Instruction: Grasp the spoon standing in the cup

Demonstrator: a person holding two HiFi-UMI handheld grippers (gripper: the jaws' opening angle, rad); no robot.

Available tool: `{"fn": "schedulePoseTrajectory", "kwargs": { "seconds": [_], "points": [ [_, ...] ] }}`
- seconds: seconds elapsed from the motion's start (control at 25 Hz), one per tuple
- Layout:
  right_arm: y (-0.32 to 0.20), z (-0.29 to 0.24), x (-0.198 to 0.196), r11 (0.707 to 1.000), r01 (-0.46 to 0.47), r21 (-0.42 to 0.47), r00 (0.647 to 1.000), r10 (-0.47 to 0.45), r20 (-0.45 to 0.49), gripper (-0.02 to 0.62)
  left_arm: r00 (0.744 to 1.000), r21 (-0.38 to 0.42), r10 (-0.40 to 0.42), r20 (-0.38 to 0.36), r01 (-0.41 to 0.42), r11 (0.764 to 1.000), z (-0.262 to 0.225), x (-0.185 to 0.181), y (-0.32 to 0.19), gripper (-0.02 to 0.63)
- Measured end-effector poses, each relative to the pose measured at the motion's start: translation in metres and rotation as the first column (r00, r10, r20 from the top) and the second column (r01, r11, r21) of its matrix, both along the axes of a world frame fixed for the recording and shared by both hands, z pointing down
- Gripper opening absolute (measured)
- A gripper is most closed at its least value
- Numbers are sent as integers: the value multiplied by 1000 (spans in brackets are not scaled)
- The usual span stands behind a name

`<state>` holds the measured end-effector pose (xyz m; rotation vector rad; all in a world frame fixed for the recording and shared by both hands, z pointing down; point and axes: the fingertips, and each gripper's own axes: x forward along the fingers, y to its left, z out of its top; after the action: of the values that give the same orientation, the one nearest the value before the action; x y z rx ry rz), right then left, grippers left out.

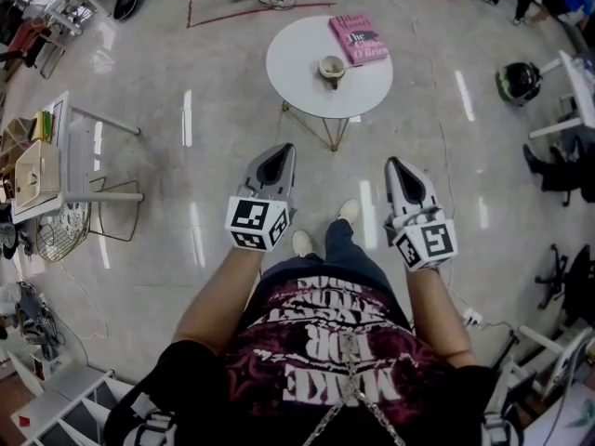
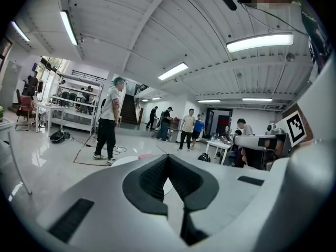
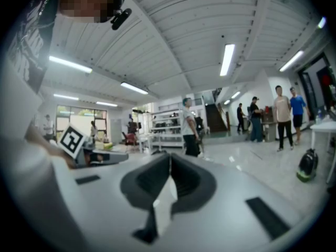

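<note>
White round table, one, on thin wire legs; it stood on the glossy floor ahead of the person, well apart from both grippers.

Cup, one, pale, a little right of the table's centre. A dark stalk at its near rim was probably the spoon, but it was too small to confirm. A handle rising above a rim would offer a clear place to pinch.

Pink book, one, flat at the table's far right edge, just beside the cup but apart from it. The near edge lay bare, so an approach from the person's side looked unobstructed.

Left gripper, held at waist level and pointing toward the table. Its jaws were closed tip to tip with nothing between them.

Right gripper, level with the left and just as far from the table. Its jaws were likewise pressed together and empty.

Judgement: both claws were carried closed because nothing was yet in reach. The grasp had not begun. Whichever claw takes the spoon would need to open before it reaches the cup.
</note>
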<state>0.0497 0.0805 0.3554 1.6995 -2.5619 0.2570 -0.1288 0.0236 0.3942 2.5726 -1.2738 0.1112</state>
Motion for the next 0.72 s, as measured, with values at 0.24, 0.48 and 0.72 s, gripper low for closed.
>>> {"fn": "schedulePoseTrajectory", "kwargs": {
  "seconds": [0.24, 0.48, 0.72],
  "points": [
    [-13, 3, 4, 1000, 7, -11, 1000, -7, -6, 34, 1000, -8, -5, -5, 5, 1000, 3, 4, -13, 25],
    [-23, 7, 12, 1000, 15, -24, 1000, -15, -8, 34, 1000, -23, -10, -9, 10, 1000, 8, 14, -22, 25],
    [-42, 9, 21, 999, 20, -36, 1000, -21, -7, 34, 1000, -37, -19, -8, 19, 999, 13, 22, -40, 24]
  ]
}}
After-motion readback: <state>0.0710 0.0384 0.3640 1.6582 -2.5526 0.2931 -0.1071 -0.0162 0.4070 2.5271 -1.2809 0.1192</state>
